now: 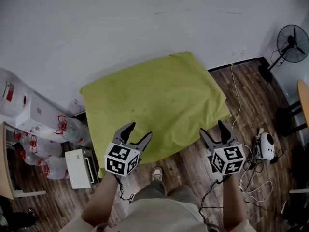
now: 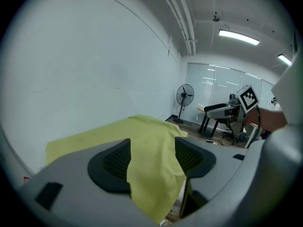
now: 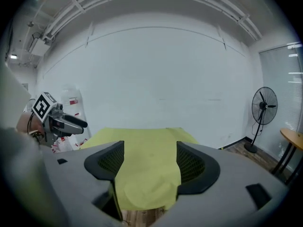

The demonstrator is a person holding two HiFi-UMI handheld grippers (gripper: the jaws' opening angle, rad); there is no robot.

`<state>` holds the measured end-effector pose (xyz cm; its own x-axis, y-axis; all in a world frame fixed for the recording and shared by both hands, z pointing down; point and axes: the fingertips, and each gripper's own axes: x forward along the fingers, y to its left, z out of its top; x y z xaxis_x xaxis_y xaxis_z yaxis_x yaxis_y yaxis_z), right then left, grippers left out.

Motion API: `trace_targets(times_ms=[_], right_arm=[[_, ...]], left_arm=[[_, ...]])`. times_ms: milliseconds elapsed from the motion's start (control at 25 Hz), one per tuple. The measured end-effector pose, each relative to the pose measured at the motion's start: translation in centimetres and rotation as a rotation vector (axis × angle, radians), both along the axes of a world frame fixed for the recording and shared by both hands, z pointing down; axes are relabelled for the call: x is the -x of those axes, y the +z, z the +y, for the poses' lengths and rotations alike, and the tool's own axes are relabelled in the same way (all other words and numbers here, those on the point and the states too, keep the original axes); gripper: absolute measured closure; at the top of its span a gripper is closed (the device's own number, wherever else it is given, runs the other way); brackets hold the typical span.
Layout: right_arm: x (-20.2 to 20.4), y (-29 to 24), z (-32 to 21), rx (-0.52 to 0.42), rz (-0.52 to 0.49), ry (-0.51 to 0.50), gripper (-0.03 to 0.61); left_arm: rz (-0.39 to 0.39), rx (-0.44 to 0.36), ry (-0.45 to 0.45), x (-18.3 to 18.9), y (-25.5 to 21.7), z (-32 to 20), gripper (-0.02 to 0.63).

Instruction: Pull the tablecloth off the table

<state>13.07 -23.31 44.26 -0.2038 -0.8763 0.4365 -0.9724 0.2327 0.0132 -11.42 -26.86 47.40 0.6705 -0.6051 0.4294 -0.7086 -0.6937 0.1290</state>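
Both sets of jaws are wide open with nothing gripped. The left gripper (image 1: 139,131) and right gripper (image 1: 213,127) hover right at the near hem of the yellow-green tablecloth (image 1: 159,95), which lies spread over the whole table. Likely trouble: a shallow bite on that drooping edge could slip mid-pull, or one side catching first could skew the cloth and drag it onto the floor cables (image 1: 251,170).
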Motion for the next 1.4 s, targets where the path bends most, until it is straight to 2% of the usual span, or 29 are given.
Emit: trace_targets(times_ms=[120, 240, 360, 680, 880, 1120, 1400], right_arm=[[-1.3, 3.4, -2.2, 0.069, 0.001, 0.022, 0.222], [-2.1, 6.3, -4.0, 0.130, -0.053, 0.052, 0.221], [-2.9, 8.6, -5.9, 0.163, -0.080, 0.069, 0.221], [-5.0, 15.2, -10.1, 0.259, -0.089, 0.044, 0.218], [-7.2, 19.9, -12.6, 0.338, -0.079, 0.029, 0.215], [-10.5, 24.5, -15.1, 0.411, -0.010, 0.009, 0.206], [-12.2, 28.0, -16.6, 0.450, 0.045, -0.016, 0.194]], left_arm=[[-0.006, 0.048, -0.013, -0.3, 2.7, -2.8, 0.322], [-0.005, 0.109, -0.038, -0.5, 5.7, -4.6, 0.322], [-0.036, 0.153, -0.042, -1.2, 8.6, -5.8, 0.322], [-0.104, 0.246, -0.066, -3.2, 15.3, -7.6, 0.318], [-0.142, 0.305, -0.127, -3.9, 19.0, -8.6, 0.310], [-0.176, 0.381, -0.246, -4.1, 23.1, -9.7, 0.304], [-0.249, 0.437, -0.296, -4.7, 26.5, -9.8, 0.304]])
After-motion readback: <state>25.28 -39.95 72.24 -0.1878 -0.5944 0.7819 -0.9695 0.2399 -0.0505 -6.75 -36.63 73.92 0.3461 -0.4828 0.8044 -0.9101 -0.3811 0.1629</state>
